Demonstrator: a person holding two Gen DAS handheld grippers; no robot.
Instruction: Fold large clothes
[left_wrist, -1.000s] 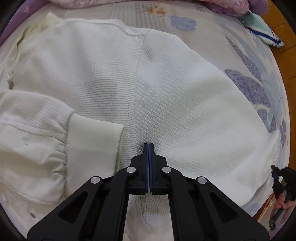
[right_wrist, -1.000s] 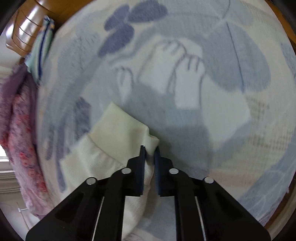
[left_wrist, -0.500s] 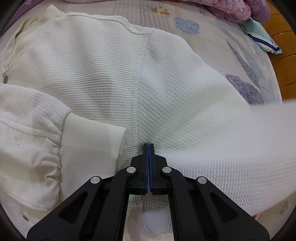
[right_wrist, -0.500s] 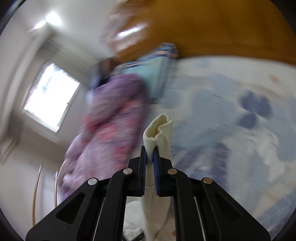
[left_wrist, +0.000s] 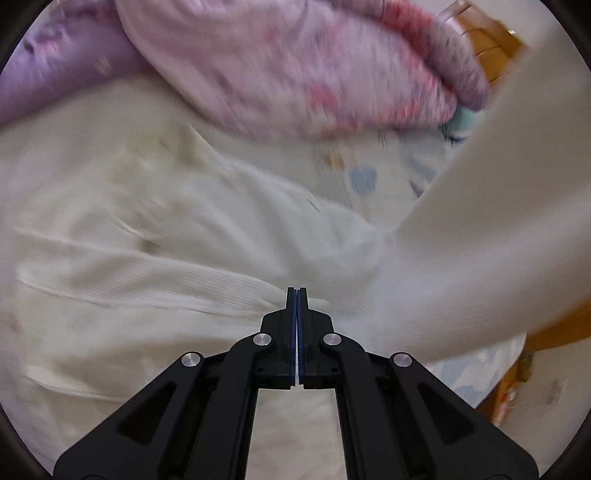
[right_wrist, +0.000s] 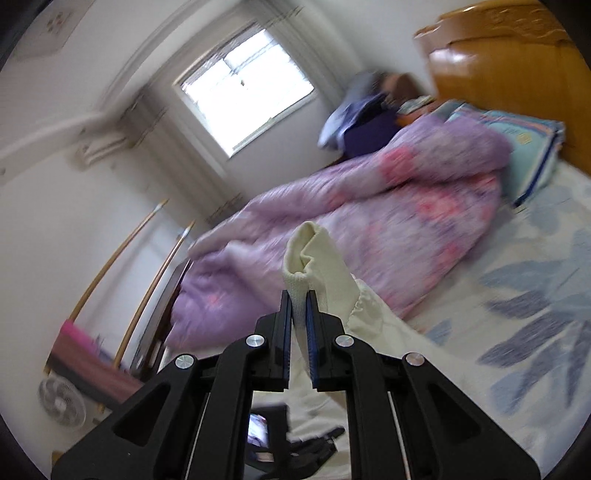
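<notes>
one white garment (left_wrist: 155, 229); right gripper (right_wrist: 299, 295) jaws pinching its cuff (right_wrist: 314, 254), left gripper (left_wrist: 297, 295) jaws pressed together.

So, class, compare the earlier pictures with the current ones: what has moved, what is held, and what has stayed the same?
The right gripper has carried the white sleeve cuff up off the patterned bedsheet, so its view now shows the purple quilt and window. The sleeve now stretches across the left view. The left gripper has also lifted, staying shut over the white garment. The cuff stays clamped.
</notes>
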